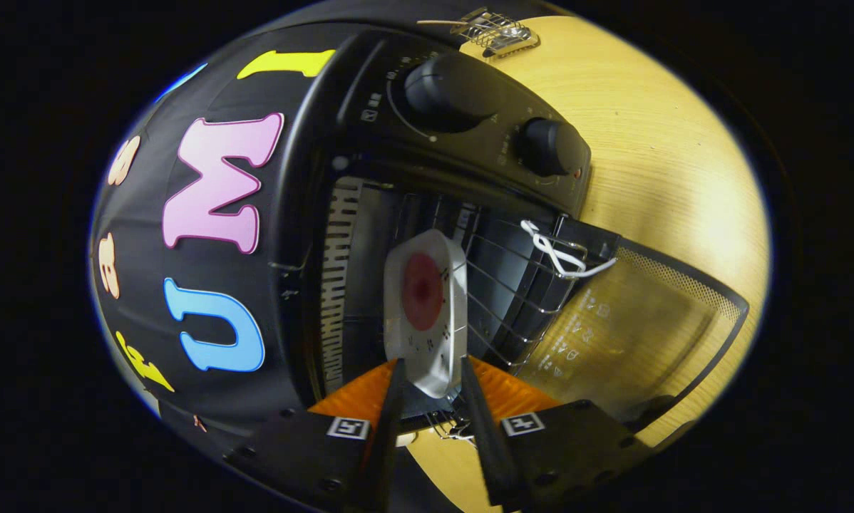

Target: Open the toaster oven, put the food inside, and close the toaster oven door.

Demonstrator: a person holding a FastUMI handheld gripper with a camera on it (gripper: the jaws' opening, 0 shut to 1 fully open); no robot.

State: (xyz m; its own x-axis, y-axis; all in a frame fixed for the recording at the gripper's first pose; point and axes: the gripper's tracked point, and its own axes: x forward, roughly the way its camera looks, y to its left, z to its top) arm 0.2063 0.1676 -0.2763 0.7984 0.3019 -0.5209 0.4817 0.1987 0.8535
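Gripper view, rolled to one side. The gripper (pixel 430 381) has its two fingers on either side of the near edge of a white plate (pixel 427 313), an octagon-like dish with rounded corners and a smooth glossy rim; the fingers appear clamped on that edge, though the contact points are hard to make out. On the plate lies a flat round red food item (pixel 422 291), its surface blurred. The plate sits partly inside the cavity of the black toaster oven (pixel 370 107), over a thin wire rack (pixel 502 285) of parallel metal rods. A white cord (pixel 559 253) is looped at the rack's front bar. The glass door (pixel 634 335) hangs fully open, transparent, with a dotted border and faint printed icons too small to read. Two round matte black knobs (pixel 445 92) stand on the control panel. Slotted vents line the cavity's inner wall. The pale wood-grain tabletop (pixel 669 164) carries the oven; beyond it lies a small wire object (pixel 498 32), cut off.
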